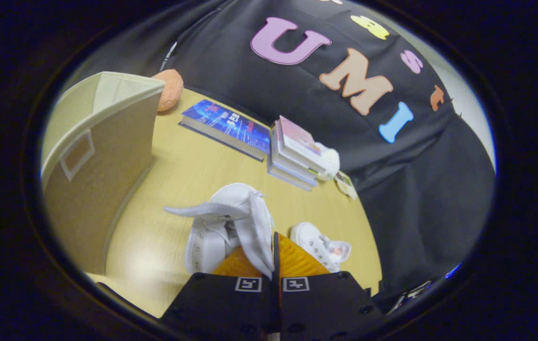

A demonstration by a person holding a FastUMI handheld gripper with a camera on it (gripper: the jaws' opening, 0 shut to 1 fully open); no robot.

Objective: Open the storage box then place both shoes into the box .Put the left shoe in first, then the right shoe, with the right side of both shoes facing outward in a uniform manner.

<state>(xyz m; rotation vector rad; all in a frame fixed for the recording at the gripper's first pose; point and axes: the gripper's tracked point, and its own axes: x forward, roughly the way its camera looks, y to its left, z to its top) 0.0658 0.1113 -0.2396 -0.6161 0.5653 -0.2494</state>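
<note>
My gripper point(272, 258) is shut on the collar edge of a white high-top shoe point(223, 222), which hangs in front of the fingers above the wooden table point(188, 166), its tongue flopped out to the left. A second white shoe point(322, 246) lies on the table just right of the fingers. The beige fabric storage box point(100, 156) stands to the left, its top open, with a small label window on its near wall.
Beyond the shoes lie a blue book point(228, 125) and a stack of books point(295, 154) with a small white item point(330, 161) beside it. An orange plush ball point(170, 90) sits behind the box. The table's edge runs close on the right.
</note>
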